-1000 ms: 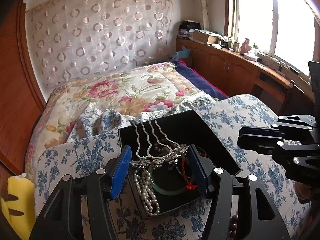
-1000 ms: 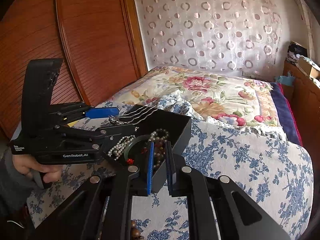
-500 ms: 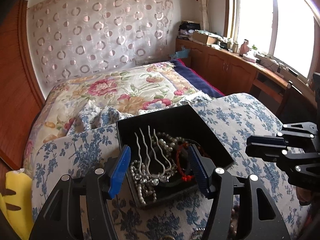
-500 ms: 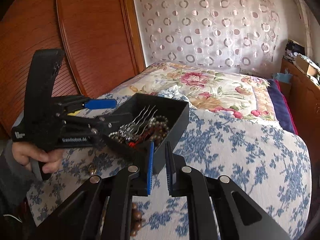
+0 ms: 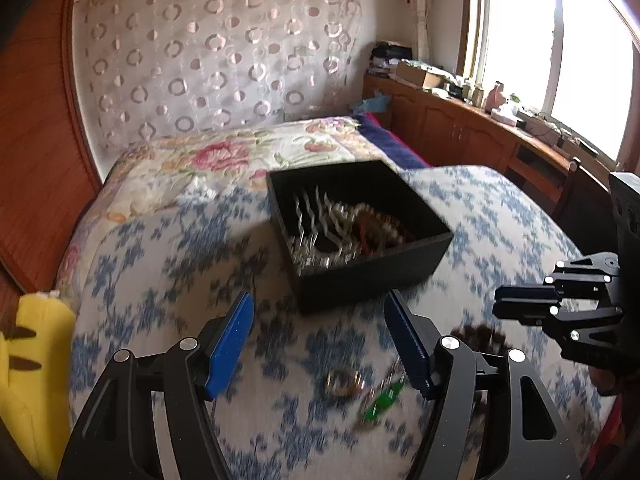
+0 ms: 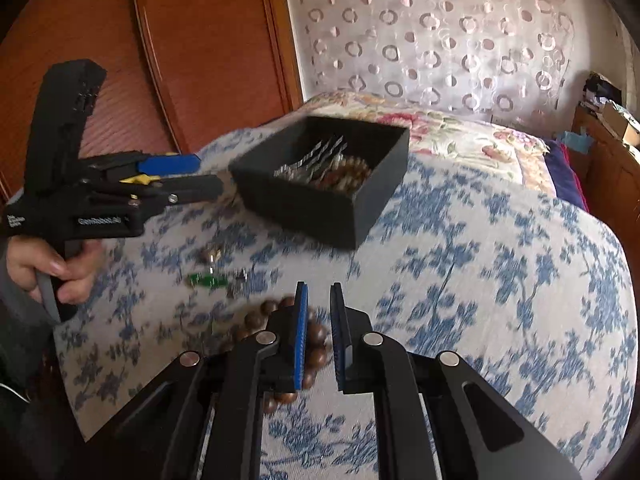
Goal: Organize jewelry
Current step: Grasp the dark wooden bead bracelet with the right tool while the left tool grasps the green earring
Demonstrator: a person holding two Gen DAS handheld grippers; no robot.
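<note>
We see a bed (image 5: 168,264) under a blue-flowered cover, and on it a black box (image 5: 360,220) sitting toward the far side, away from the near edge. Inside the box lie a silver hairpin (image 5: 316,216), its wavy prongs pointing away from us, and a tangle of beads (image 6: 344,174) (too blurred to sort one strand from another).

Our left gripper (image 5: 320,344) hovers above the cover just short of the box, its blue-padded jaws wide apart and holding nothing. Our right gripper (image 6: 319,332) hangs low over the near part of the cover, its jaws nearly together with a narrow gap between them and nothing in that gap.

On the cover near the edge, outside the box, lies a brown bead bracelet (image 6: 280,320), partly hidden behind the right gripper's left finger. Just beyond it lie a green pendant (image 5: 382,402) and, close beside that, a gold ring (image 5: 340,380), both well apart from the box.
</note>
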